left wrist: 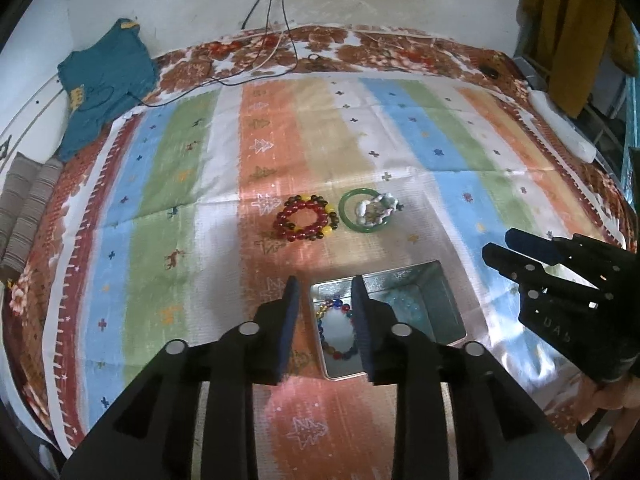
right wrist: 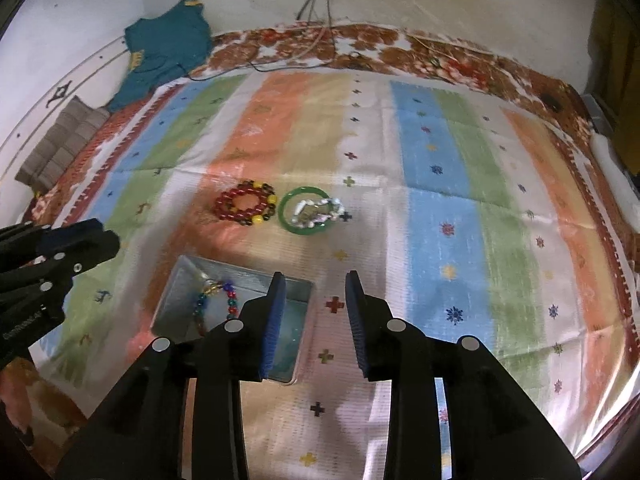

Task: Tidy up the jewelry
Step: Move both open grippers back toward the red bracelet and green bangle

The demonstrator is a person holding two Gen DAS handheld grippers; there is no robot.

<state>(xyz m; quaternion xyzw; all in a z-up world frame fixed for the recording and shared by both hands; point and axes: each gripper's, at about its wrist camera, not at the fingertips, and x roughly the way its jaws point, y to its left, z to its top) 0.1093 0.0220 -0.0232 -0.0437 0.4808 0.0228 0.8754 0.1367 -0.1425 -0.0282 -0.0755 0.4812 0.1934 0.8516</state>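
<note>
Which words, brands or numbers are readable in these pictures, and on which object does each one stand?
White lettering on the black right gripper body: too blurred to read.
White lettering on the black left gripper body: too small to read.
Yellow print on the teal cloth: unreadable.

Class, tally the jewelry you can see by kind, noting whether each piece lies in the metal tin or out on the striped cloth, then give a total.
Beaded bracelets: 2, the multicolored bead bracelet in the metal tin and the red and yellow bead bracelet on the striped cloth
Green bangle: 1, on the cloth
White bead bracelet: 1, lying across the bangle
Total: 4
</note>
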